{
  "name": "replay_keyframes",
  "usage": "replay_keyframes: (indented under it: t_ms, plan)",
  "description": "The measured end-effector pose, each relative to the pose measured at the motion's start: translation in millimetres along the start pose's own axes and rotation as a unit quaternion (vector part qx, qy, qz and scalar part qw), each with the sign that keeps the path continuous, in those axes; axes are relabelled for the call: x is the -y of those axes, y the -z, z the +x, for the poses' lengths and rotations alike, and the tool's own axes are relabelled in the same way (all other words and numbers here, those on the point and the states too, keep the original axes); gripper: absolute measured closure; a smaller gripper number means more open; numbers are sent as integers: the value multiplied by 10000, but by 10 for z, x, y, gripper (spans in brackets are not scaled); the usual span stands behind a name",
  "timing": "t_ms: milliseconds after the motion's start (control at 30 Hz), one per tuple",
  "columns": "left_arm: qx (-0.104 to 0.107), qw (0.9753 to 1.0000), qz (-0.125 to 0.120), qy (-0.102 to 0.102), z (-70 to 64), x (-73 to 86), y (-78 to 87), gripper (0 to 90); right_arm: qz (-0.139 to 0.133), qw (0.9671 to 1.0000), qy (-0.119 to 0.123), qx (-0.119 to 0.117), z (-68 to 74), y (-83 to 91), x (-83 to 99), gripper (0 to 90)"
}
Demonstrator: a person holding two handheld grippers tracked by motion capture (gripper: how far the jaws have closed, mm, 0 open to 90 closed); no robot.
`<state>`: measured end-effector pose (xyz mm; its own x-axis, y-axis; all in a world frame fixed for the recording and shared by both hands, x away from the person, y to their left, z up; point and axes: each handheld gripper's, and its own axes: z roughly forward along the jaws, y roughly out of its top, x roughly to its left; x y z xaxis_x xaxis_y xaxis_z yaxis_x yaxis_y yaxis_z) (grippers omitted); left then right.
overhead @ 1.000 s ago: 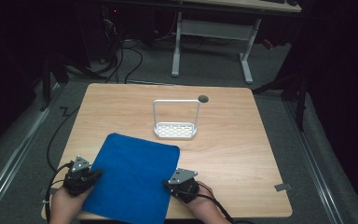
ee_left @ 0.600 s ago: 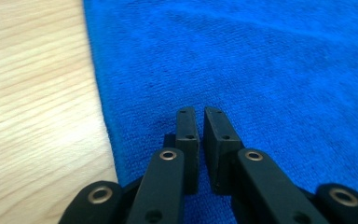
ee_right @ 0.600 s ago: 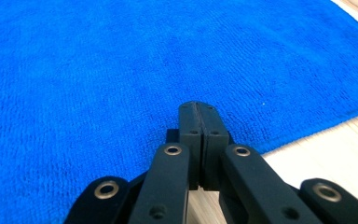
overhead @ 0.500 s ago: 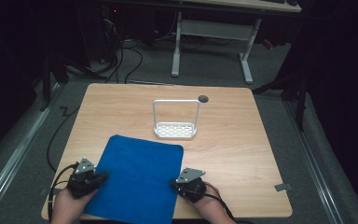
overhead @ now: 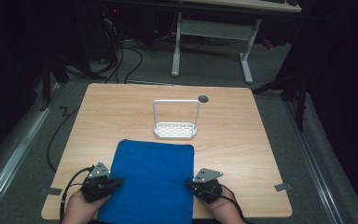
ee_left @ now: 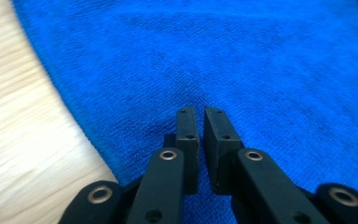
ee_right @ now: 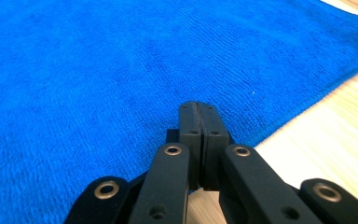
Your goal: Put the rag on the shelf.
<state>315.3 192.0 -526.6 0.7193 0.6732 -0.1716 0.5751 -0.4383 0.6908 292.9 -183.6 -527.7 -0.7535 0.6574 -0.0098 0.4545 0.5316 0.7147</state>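
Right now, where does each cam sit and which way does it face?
High view: above the person's side of the table, facing forward and down; both hands, left gripper and right gripper show.
Left gripper view: rides the left gripper, looking along nearly shut jaws.
Right gripper view: rides the right gripper, jaws together.
All share the blue cloth.

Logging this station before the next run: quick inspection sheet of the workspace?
Surface: wooden table, round hole near far edge.
Job's things: blue cloth lies flat at the near edge, overhanging it.
Clutter: white wire rack beyond the cloth, apart from it.
Grippers: left gripper over the cloth's left edge, jaws a narrow gap apart; right gripper at the cloth's right edge, jaws pressed together.
Cables: one trails from each gripper; more on the floor beyond the table.
Surroundings: dark room, grey floor, white-legged desk behind.
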Motion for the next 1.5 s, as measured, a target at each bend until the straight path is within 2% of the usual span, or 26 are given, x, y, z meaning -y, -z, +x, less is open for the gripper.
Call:
replay_keyframes:
  t_ms: [33, 67, 100, 200, 233, 333, 467, 500, 667, 733, 767, 833, 1067, 1200, 1300, 1367, 1400, 1433, 1467, 1500]
  plan:
    - [149, 9999, -13, -49, -53, -19, -44, 847, 20, 10000, -12, 63, -34, 39, 32, 900]
    - [149, 9999, -13, -49, -53, -19, -44, 846, 20, 10000, -12, 63, -34, 39, 32, 900]
    - [278, 9996, -45, -96, -104, -36, -90, 846, 38, 9999, -59, 110, -76, 77, 63, 900]
    - [355, 9992, -73, -143, -153, -54, -130, 845, 45, 9998, -109, 167, -120, 110, 94, 900]
    - [391, 9990, -86, -215, -215, -85, -180, 843, 48, 9996, -143, 236, -163, 148, 129, 900]
    - [419, 9986, -116, -299, -287, -135, -253, 838, 51, 9992, -201, 346, -228, 216, 194, 900]
    - [433, 9984, -161, -322, -343, -188, -329, 830, 39, 9986, -271, 452, -301, 294, 271, 900]
    - [453, 9982, -183, -360, -368, -211, -364, 830, 33, 9979, -365, 529, -360, 351, 329, 900]
    - [513, 9978, -247, -346, -389, -215, -394, 822, -5, 9971, -472, 601, -448, 432, 416, 900]
    - [578, 9975, -300, -289, -380, -209, -404, 804, 3, 9968, -499, 622, -461, 443, 424, 900]
    - [633, 9971, -384, -187, -372, -204, -422, 797, 20, 9968, -447, 667, -463, 437, 416, 900]
    - [658, 9969, -402, -130, -365, -213, -436, 794, 13, 9967, -417, 693, -476, 427, 408, 900]
    - [686, 9966, -436, -112, -368, -212, -443, 766, -44, 9959, -540, 720, -561, 402, 399, 900]
    - [683, 9965, -436, -188, -376, -206, -436, 744, -65, 9958, -575, 709, -563, 399, 401, 894]
    - [679, 9964, -470, -199, -376, -193, -419, 730, -160, 9951, -620, 752, -559, 443, 403, 825]
    - [650, 9960, -593, -142, -364, -186, -393, 731, -344, 9942, -691, 743, -570, 482, 402, 795]
    - [650, 9960, -593, -142, -364, -186, -393, 729, -400, 9939, -719, 740, -576, 493, 401, 787]
    - [592, 9954, -749, -53, -343, -187, -360, 723, -432, 9936, -731, 749, -583, 495, 402, 774]
    - [592, 9954, -749, -53, -343, -187, -360, 718, -449, 9933, -747, 754, -589, 493, 403, 764]
    - [440, 9950, -894, -15, -322, -191, -331, 707, -461, 9934, -750, 738, -594, 486, 405, 750]
